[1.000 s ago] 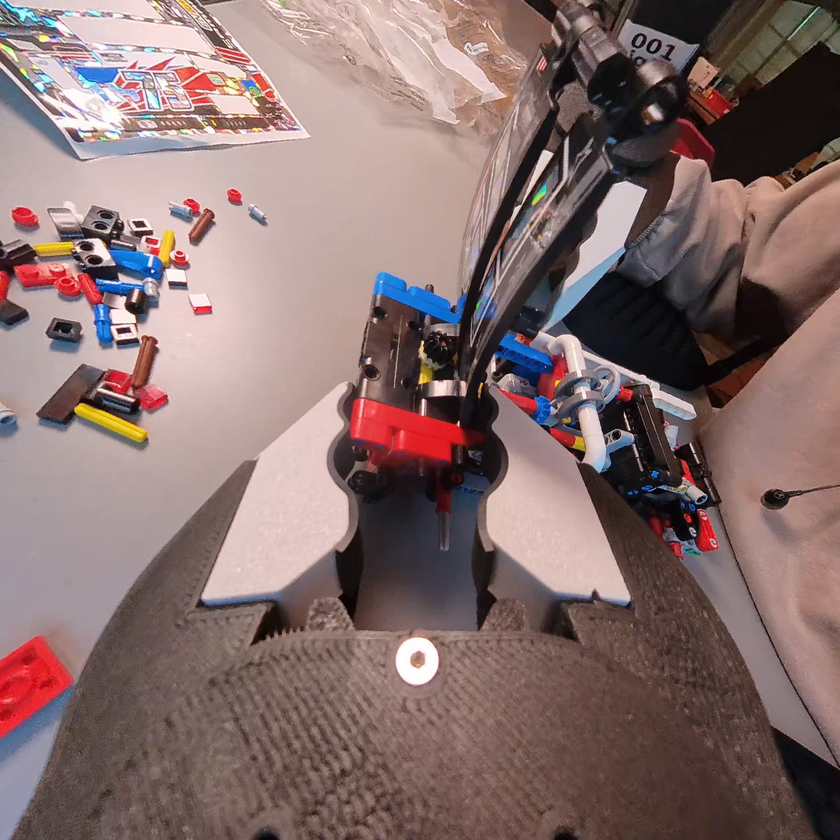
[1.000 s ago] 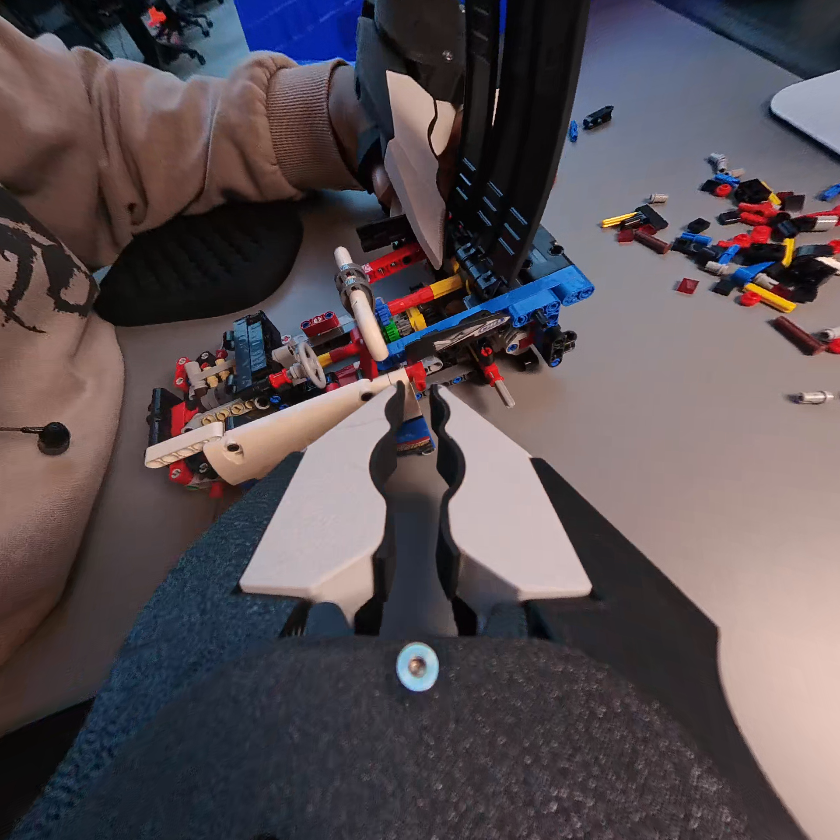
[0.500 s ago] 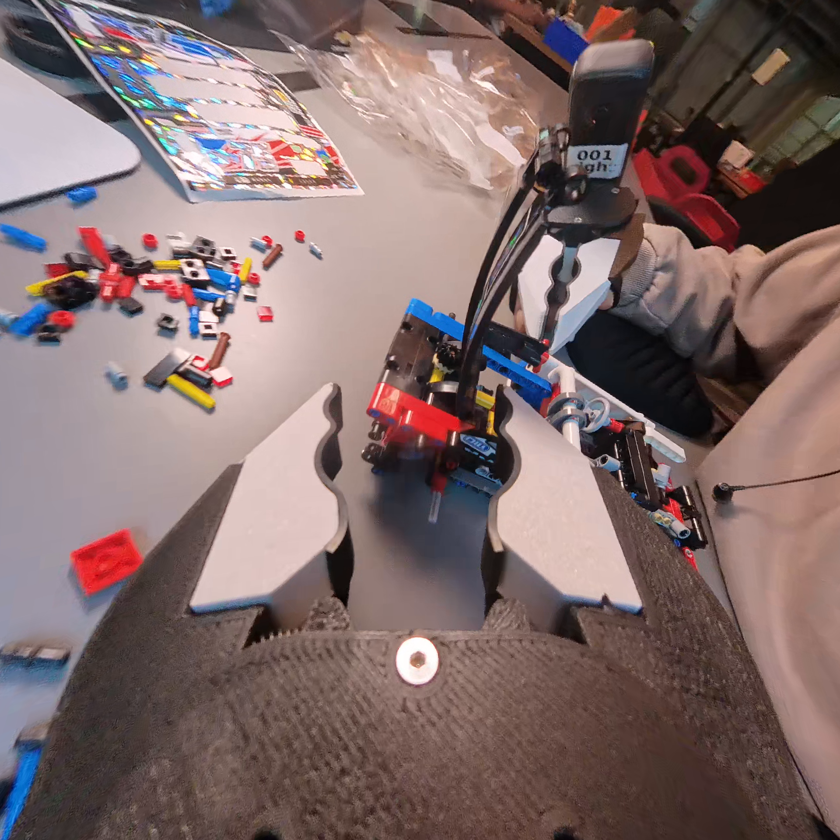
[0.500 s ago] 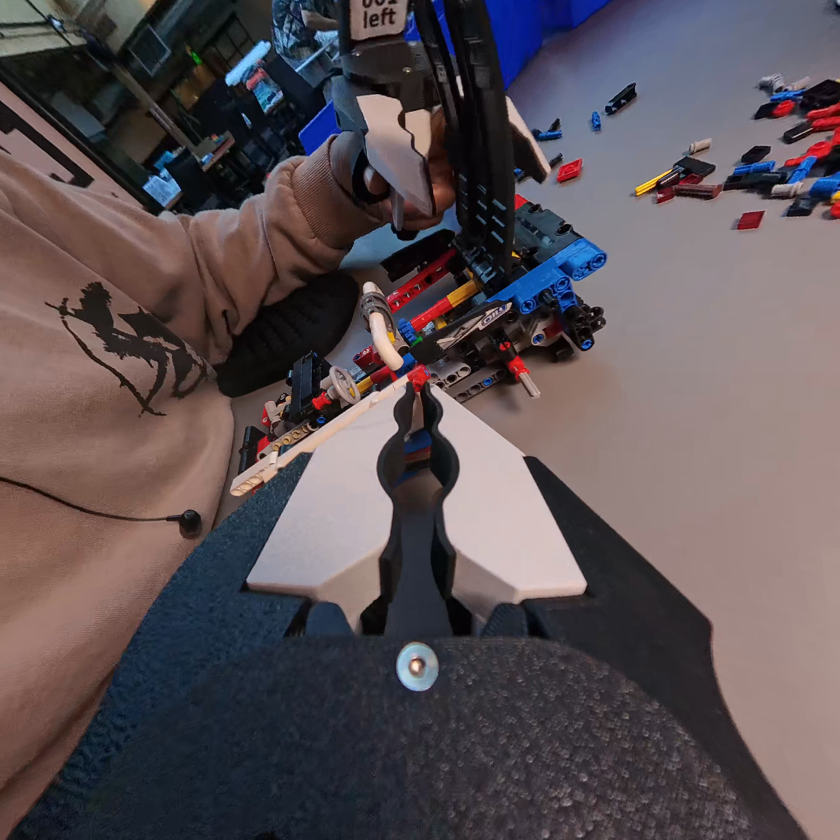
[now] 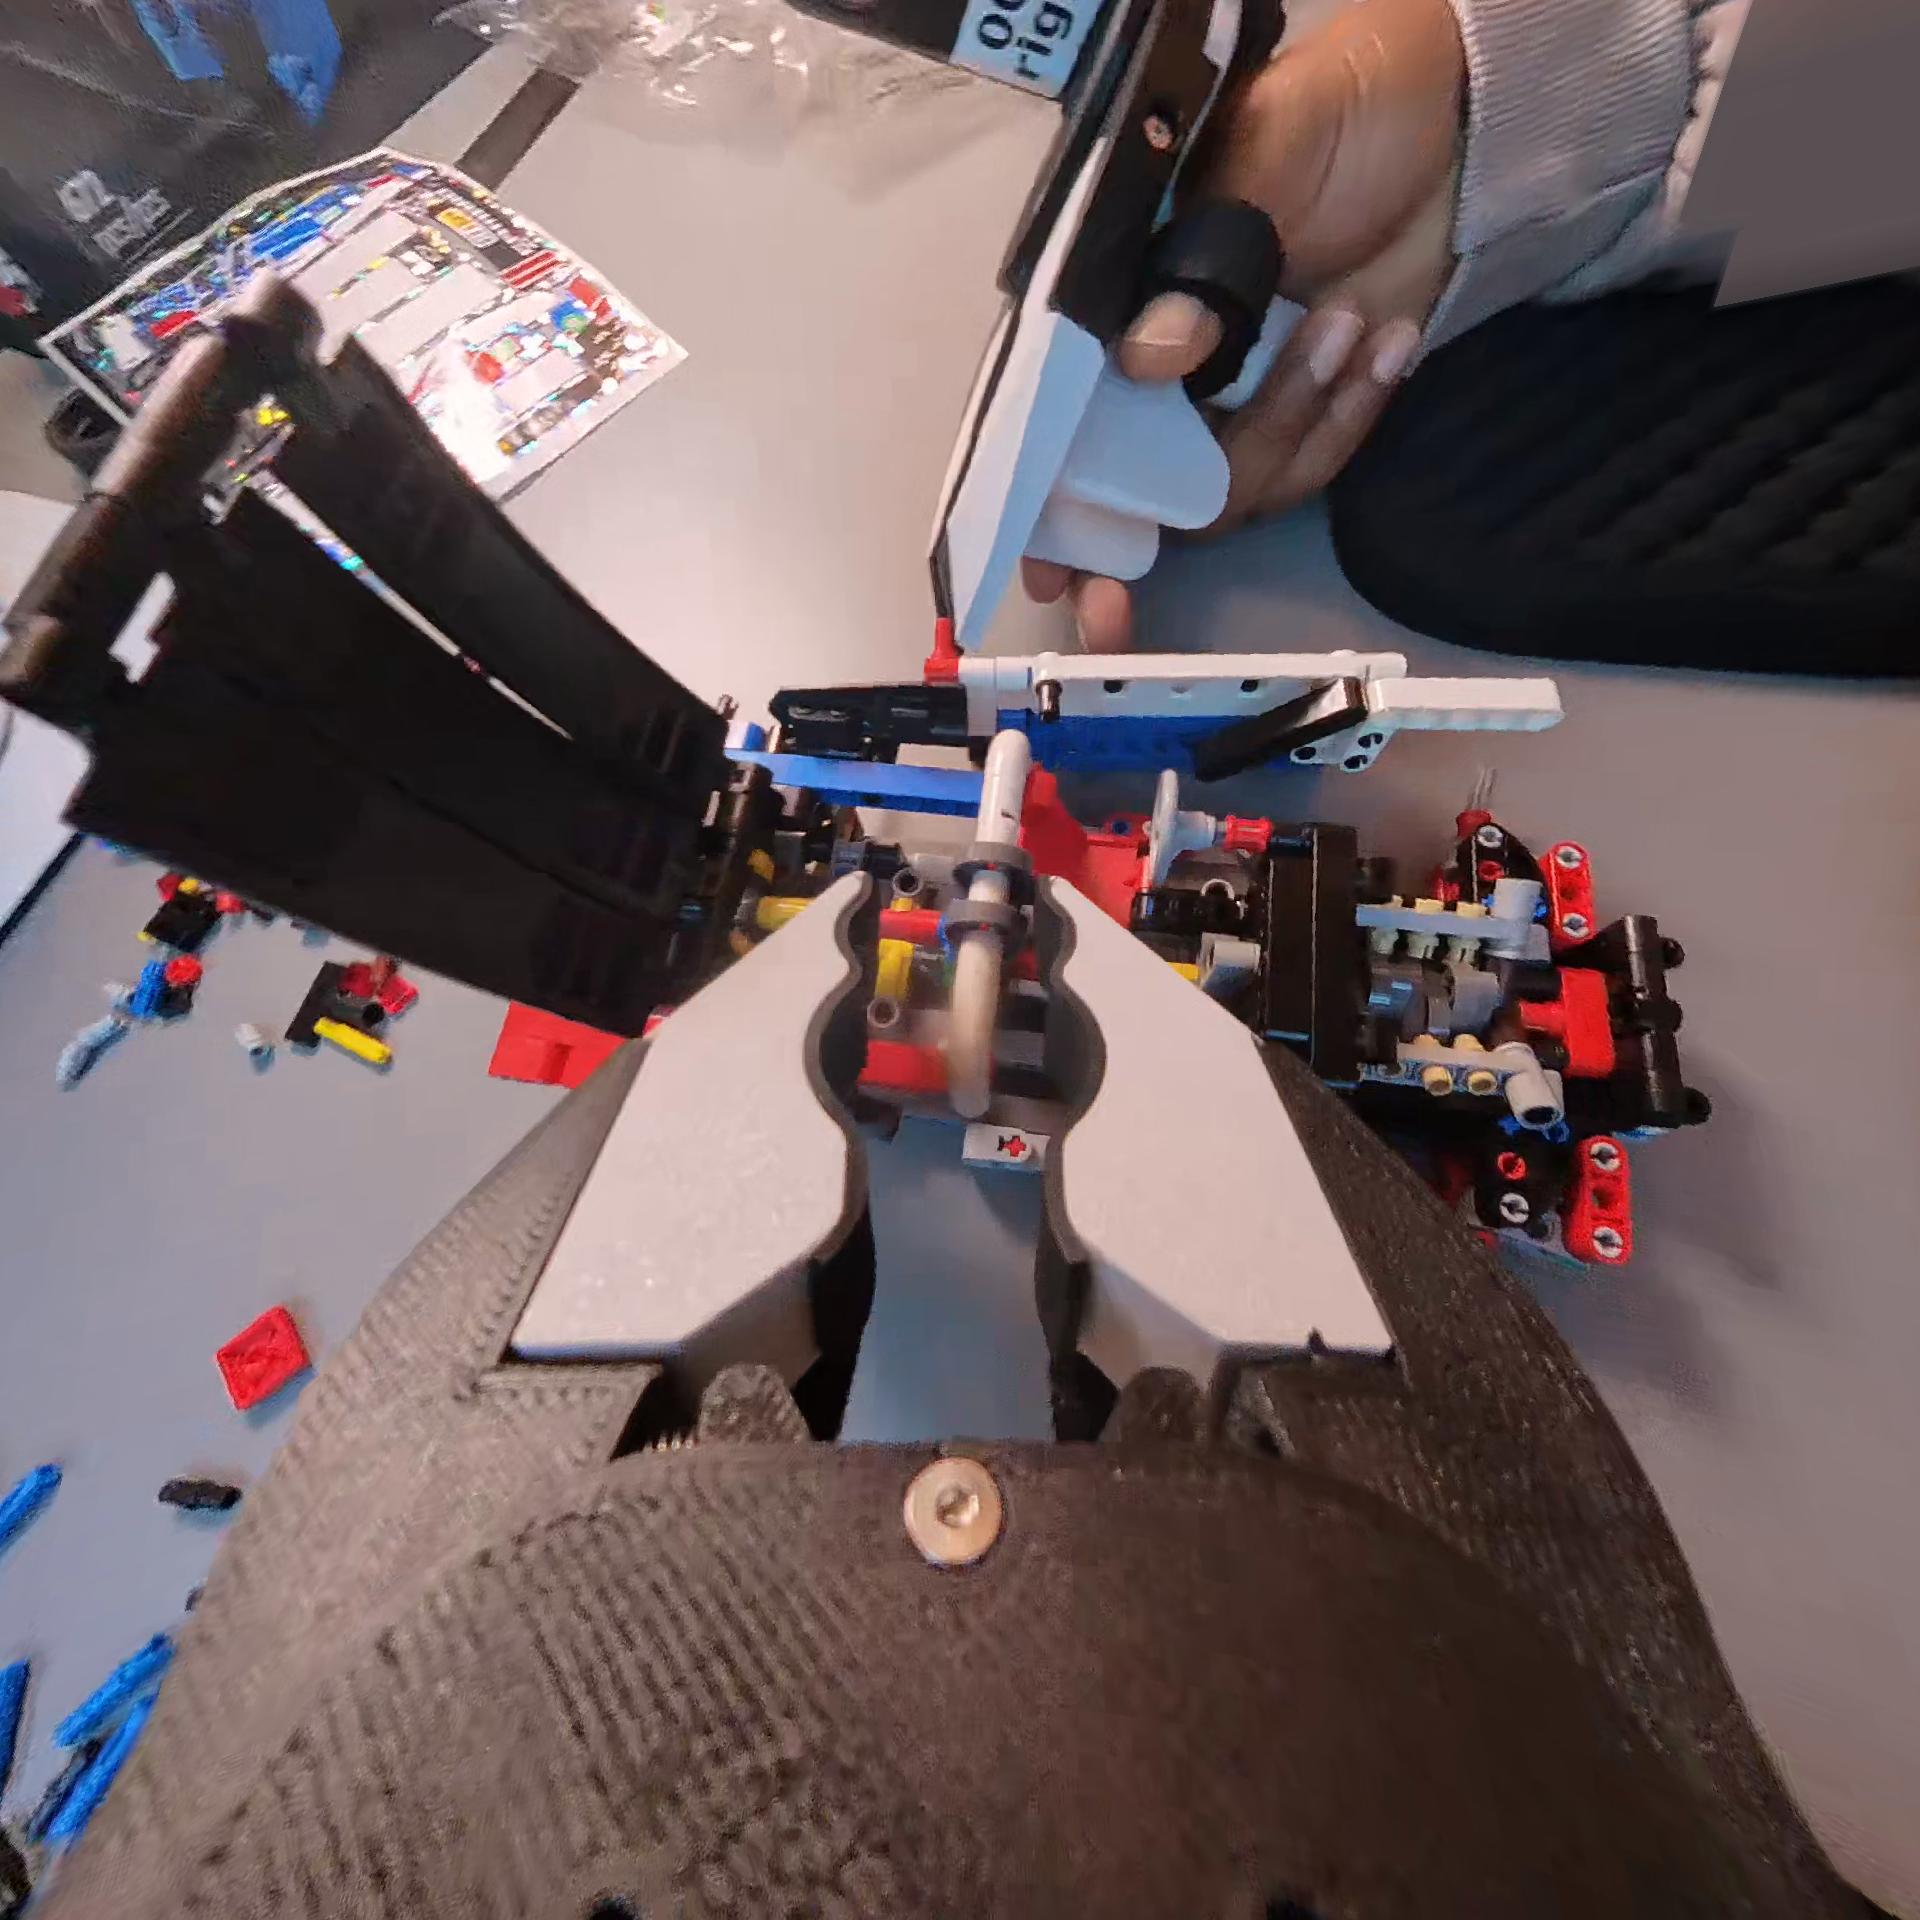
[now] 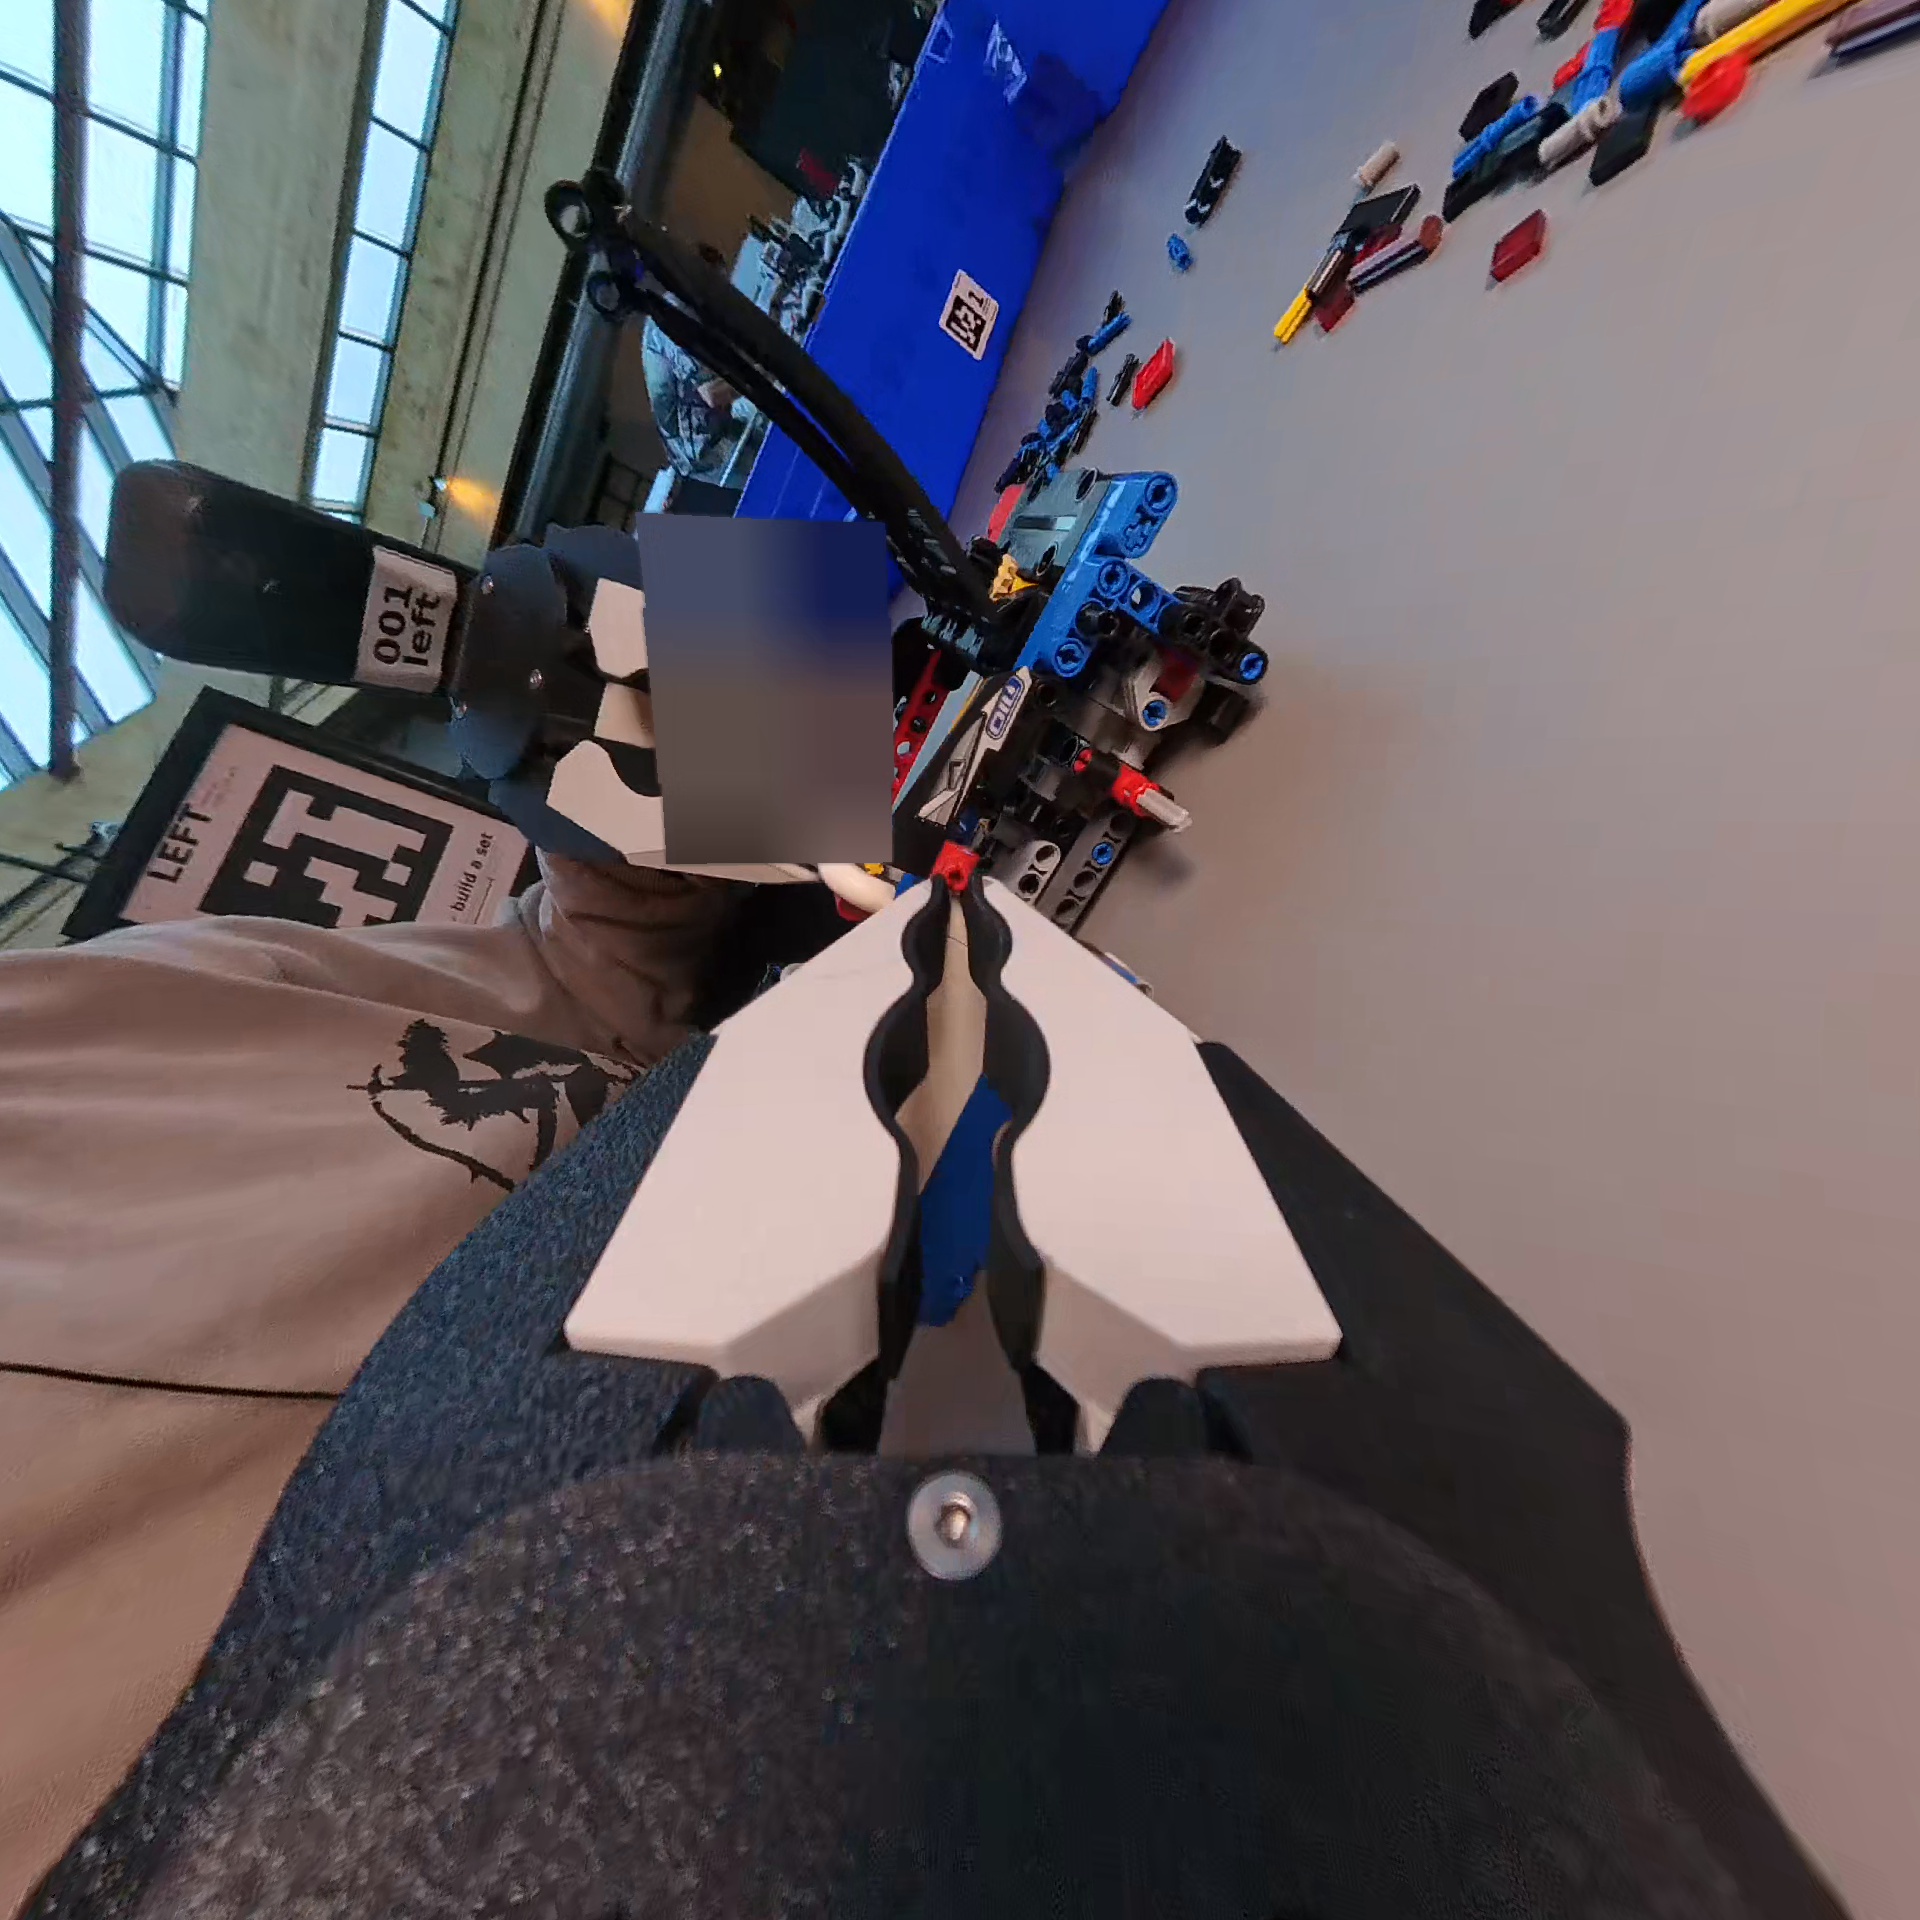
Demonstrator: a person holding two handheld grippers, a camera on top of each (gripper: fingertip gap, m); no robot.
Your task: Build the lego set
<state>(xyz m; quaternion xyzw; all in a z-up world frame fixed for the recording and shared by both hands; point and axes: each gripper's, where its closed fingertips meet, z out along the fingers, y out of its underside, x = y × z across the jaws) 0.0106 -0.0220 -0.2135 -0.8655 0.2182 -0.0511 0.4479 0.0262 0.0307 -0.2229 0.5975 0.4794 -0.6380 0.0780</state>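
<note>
Left wrist view first: the left tongs are spread open, both grey fingers straddling the middle of the lego car, with a bent white pipe showing in the gap between them. Nothing is pinched there. The car lies on the grey counter, a jumble of red, black, blue and yellow parts, and a big black hinged panel stands up off its left end, tilted away. Along the car's far side runs a white and blue side piece, and the right tongs come down onto its left end, held by a hand in a grey sleeve. A sticker sheet lies toward the far left corner of the counter. Loose pieces sit scattered near the left edge, with a red square plate lying apart from them, close to the left tongs.

Now the right wrist view: the right tongs are nearly closed, clamped on the white and blue side piece, which runs down the narrow slot between the fingers. A red pin pokes out right at the tips. Just beyond, the car's blue and black end rests on the counter, curved black arms rising from it. The left tongs are partly behind a blurred patch. More loose pieces are strewn toward the far edge.
</note>
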